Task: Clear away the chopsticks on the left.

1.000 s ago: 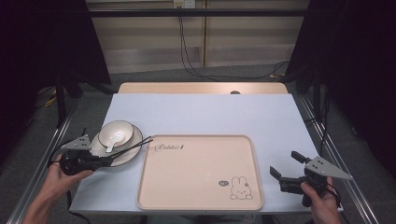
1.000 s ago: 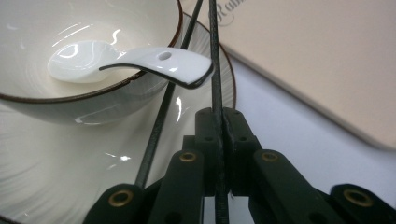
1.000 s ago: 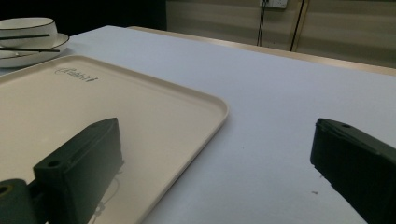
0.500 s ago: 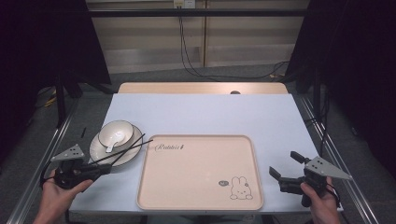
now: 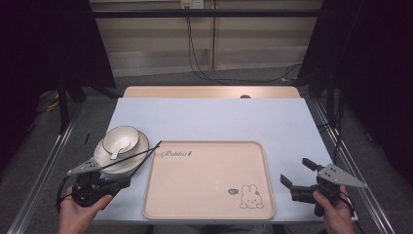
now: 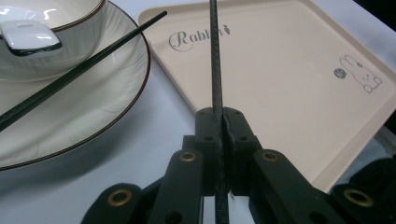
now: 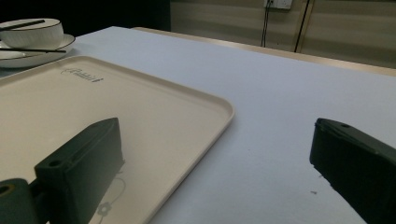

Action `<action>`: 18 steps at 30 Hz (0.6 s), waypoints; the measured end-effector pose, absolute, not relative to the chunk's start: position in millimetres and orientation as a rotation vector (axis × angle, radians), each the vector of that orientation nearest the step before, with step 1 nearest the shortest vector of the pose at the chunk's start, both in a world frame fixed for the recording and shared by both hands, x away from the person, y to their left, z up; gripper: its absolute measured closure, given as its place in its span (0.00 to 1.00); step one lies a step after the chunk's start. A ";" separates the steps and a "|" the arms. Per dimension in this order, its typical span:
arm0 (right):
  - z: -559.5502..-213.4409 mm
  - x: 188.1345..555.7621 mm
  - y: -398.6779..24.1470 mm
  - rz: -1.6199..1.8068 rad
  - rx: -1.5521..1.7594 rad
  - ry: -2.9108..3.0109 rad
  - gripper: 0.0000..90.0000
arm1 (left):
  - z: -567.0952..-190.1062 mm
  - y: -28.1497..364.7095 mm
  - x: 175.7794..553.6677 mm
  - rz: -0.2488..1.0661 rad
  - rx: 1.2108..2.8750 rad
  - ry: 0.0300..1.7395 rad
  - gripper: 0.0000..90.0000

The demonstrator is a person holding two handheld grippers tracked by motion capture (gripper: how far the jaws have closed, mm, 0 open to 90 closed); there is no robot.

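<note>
- Count: one tray (image 5: 207, 180), one plate (image 5: 136, 151), one bowl (image 5: 122, 137), one spoon (image 5: 118, 150), two chopsticks.
- Tray sits at the table's (image 5: 214, 117) near edge, centred. Beige, matte, rectangular with rounded corners and a raised rim. Script along its far-left corner looks like "Rabbit" with a small carrot mark; a line-drawn rabbit (image 5: 251, 197) is printed by its near-right corner.
- Plate lies near the table's left edge, just beside the tray's far-left corner. Cream, glossy, ribbed, thin dark rim line.
- Bowl stands on the plate, same cream glaze and dark rim. White spoon rests in it.
- One chopstick (image 6: 79, 70), dark and slender, lies across the plate, tip reaching over the tray's rim.
- Your left gripper (image 6: 219, 140) is pinched tight on the second chopstick (image 6: 215, 56); the stick runs out past the jaws above the tray's left edge.
- Your right gripper (image 5: 298, 173) is at the table's near-right corner, jaws spread wide with nothing between them, beside the tray's right rim.
</note>
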State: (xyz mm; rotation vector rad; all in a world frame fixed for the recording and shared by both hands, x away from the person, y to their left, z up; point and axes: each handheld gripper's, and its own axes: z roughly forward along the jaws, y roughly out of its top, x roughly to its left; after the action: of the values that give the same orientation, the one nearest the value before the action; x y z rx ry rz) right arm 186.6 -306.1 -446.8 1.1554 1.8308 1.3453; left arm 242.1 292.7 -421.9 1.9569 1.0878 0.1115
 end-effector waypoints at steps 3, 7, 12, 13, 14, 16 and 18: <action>-446.9 187.2 -305.1 1.341 1.159 1.827 0.03 | -421.3 286.7 240.6 0.112 1.954 1.100 0.95; -446.8 187.6 -304.7 1.349 1.152 1.837 0.03 | -419.2 270.7 234.4 0.115 1.958 1.117 0.95; -446.9 188.5 -304.4 1.351 1.146 1.841 0.03 | -420.1 247.3 235.1 0.132 1.897 1.202 0.95; -446.8 188.4 -304.1 1.350 1.145 1.841 0.03 | -420.1 247.3 235.1 0.132 1.897 1.202 0.95; -446.8 188.4 -304.1 1.350 1.145 1.840 0.03 | -422.5 241.5 238.9 0.131 1.874 1.233 0.95; -446.9 188.5 -304.3 1.352 1.145 1.842 0.03 | -423.8 236.7 241.9 0.125 1.858 1.253 0.95; -447.1 189.1 -304.7 1.348 1.146 1.838 0.03 | -424.4 229.8 244.3 0.138 1.865 1.265 0.95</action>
State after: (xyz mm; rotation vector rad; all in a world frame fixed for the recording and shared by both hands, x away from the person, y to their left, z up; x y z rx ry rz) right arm 189.1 -304.7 -447.1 1.1462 1.8379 1.3480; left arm 244.3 229.8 -424.4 1.8646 1.2650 0.1377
